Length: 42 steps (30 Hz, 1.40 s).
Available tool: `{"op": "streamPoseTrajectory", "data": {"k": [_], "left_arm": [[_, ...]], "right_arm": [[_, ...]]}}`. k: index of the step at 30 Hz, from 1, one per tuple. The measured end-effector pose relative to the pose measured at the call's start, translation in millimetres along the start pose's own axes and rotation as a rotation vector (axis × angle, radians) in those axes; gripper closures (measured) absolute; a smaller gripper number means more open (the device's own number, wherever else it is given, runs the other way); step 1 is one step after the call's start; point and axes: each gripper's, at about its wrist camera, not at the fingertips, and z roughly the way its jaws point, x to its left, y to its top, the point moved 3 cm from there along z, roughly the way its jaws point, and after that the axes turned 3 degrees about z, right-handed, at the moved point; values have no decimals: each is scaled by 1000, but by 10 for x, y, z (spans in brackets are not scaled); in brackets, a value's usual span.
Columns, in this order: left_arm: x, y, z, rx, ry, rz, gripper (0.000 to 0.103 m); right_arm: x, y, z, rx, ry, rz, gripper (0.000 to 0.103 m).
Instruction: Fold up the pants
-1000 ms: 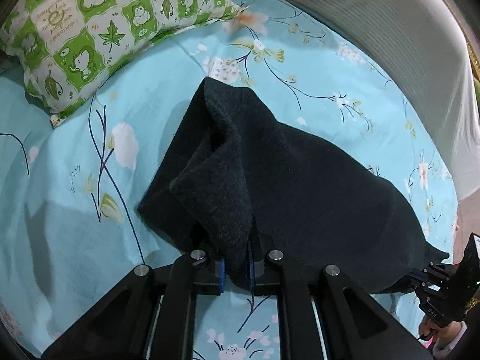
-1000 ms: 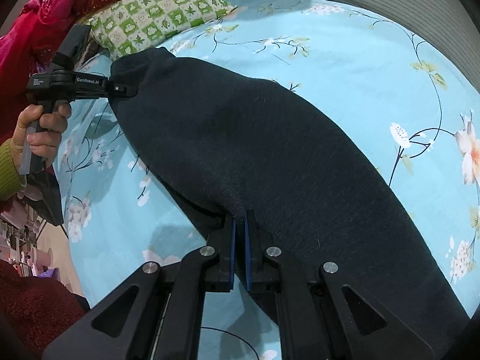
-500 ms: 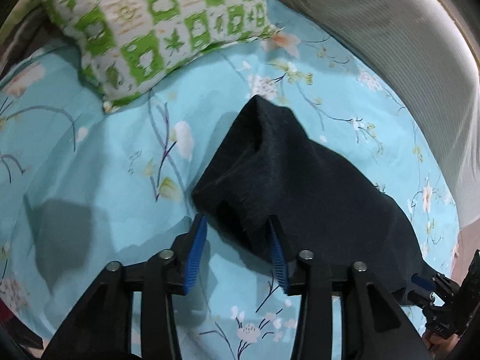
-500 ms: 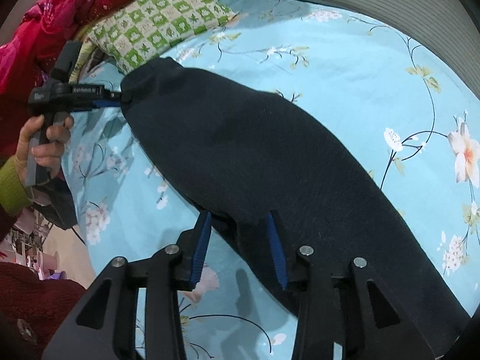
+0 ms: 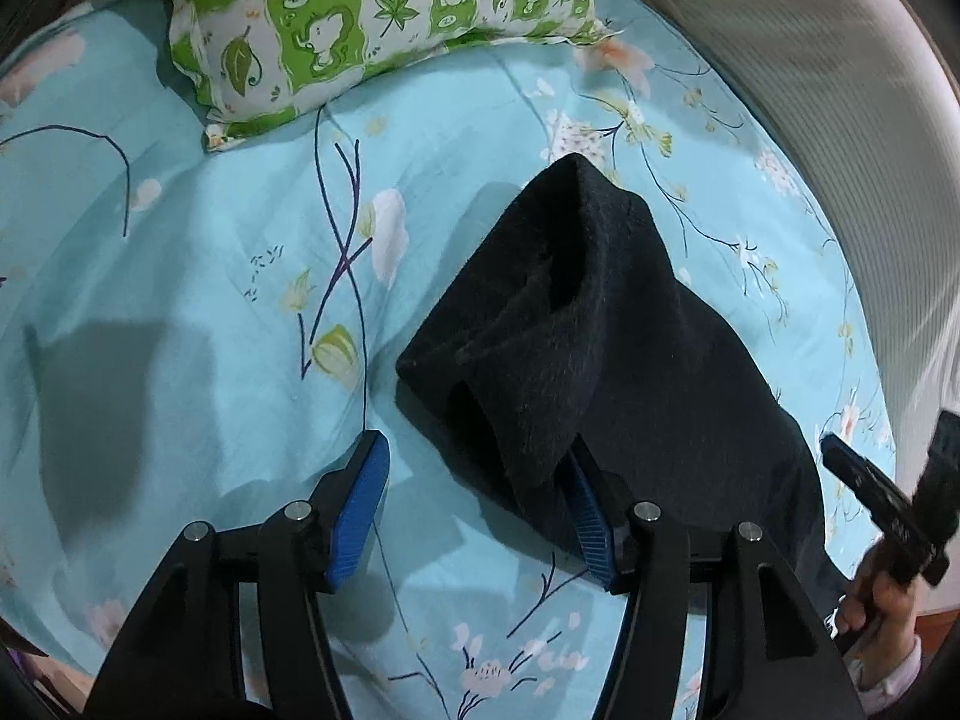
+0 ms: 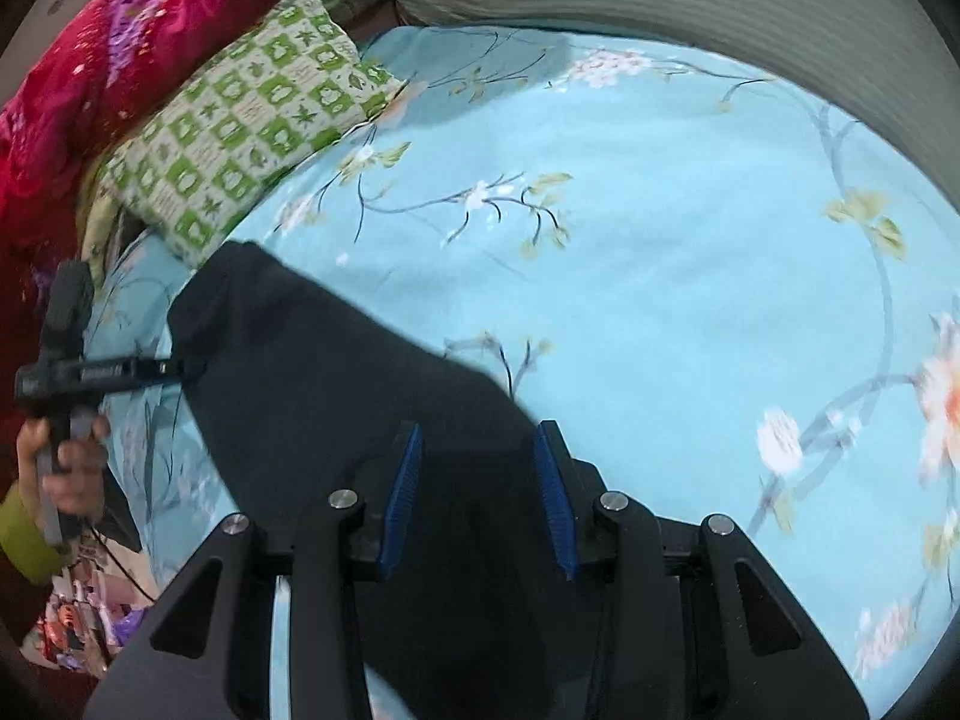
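The dark fleece pants (image 5: 600, 348) lie folded on the light blue flowered bedsheet (image 5: 180, 300). My left gripper (image 5: 474, 480) is open at the near end of the pants; a corner of the cloth drapes over its right blue pad (image 5: 591, 531). My right gripper (image 6: 477, 474) is open, with the pants (image 6: 336, 396) lying flat between and under its pads. The left gripper (image 6: 102, 369) shows at the far end of the pants in the right wrist view. The right gripper (image 5: 882, 498) shows at the right edge of the left wrist view.
A green and white checked pillow (image 5: 372, 18) lies at the head of the bed, also in the right wrist view (image 6: 240, 138). A red quilt (image 6: 90, 90) is piled beyond it. A grey ribbed cushion (image 5: 840, 90) borders the far side.
Both grippers were shut on the pants a second ago and have opened and let go. The pants now rest on the sheet. The right gripper has swung over the cloth.
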Motion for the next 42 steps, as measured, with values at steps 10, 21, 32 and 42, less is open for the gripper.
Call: {"op": "streamPoseTrajectory", "data": {"k": [10,21,32,42], "left_arm": [[-11,130,142,-32,-3,-7,57],[-294,90,-677,-182,-171,61,87],[-232,114,-526,-178,-55,217,87],[-167,156,161,-136,176,388,78]], "right_arm": [[-64,239,756,170,100,73,63],[56,279,226,37,253,84,96],[131,310,266,-42,160,36,97],[102,256,679,-55,-104,17,98]]}}
